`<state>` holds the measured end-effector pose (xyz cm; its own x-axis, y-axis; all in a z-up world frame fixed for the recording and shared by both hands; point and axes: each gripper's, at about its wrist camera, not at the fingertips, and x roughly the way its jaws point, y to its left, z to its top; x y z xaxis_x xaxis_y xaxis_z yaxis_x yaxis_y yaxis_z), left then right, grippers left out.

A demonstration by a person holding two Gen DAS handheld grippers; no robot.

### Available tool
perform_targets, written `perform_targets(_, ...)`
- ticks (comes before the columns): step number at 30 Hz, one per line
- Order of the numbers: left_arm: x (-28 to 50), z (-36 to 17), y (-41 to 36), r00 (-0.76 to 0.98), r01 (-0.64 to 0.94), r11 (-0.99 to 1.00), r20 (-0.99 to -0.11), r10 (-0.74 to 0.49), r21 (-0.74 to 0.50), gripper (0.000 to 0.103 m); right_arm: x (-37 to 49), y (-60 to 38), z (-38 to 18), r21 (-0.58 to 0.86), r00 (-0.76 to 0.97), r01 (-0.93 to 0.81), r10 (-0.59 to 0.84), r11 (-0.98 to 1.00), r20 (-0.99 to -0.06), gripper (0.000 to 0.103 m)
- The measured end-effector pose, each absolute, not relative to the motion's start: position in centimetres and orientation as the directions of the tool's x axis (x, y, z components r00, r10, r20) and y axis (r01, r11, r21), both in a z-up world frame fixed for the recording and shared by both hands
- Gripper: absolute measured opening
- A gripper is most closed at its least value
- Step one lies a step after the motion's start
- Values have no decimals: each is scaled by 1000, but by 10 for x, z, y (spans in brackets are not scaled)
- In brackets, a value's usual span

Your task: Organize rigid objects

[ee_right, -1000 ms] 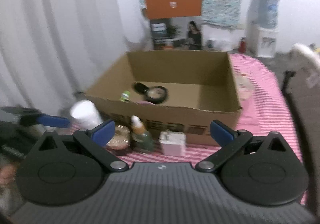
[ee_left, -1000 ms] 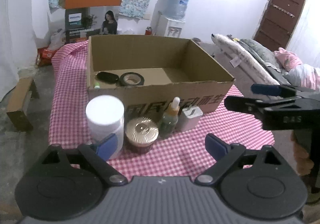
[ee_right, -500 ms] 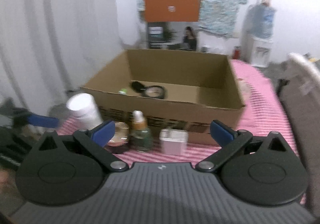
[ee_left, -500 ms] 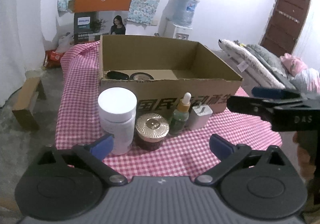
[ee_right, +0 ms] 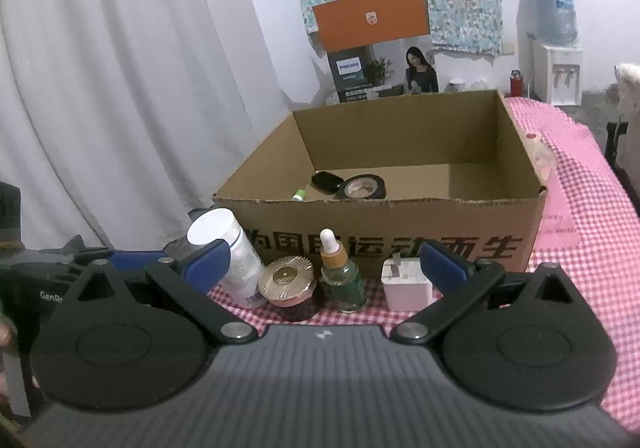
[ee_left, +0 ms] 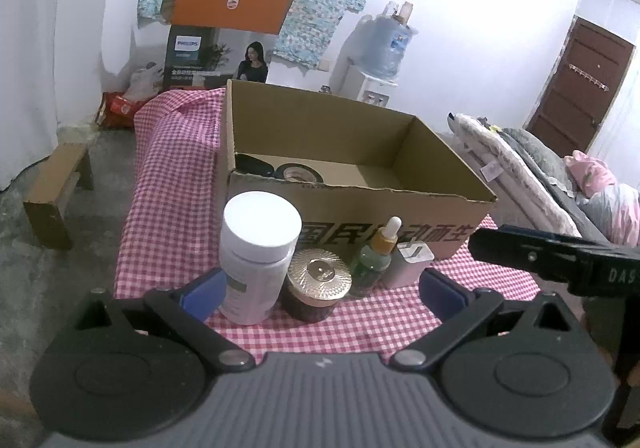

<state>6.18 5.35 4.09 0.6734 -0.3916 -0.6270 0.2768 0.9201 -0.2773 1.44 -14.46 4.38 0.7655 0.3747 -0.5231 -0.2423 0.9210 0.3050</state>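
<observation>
White bottle (ee_left: 258,254) upright before cardboard box (ee_left: 400,222); left claw (ee_left: 320,294) and right claw (ee_right: 324,268) both released.

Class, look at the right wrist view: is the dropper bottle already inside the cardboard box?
No, the dropper bottle stands upright on the checked cloth outside the cardboard box, against its front wall.

Pink-checked tablecloth (ee_left: 172,184), brown cardboard box (ee_left: 360,208), white bottle (ee_left: 256,256), blue-tipped tongs (ee_left: 320,290).
</observation>
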Motion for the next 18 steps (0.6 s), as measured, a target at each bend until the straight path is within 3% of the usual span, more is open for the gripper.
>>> perform_targets(18,56,30,52,654,289,913,-637,-408,-288,103,12,-143,42,351,761,-249,407,902,-506,102)
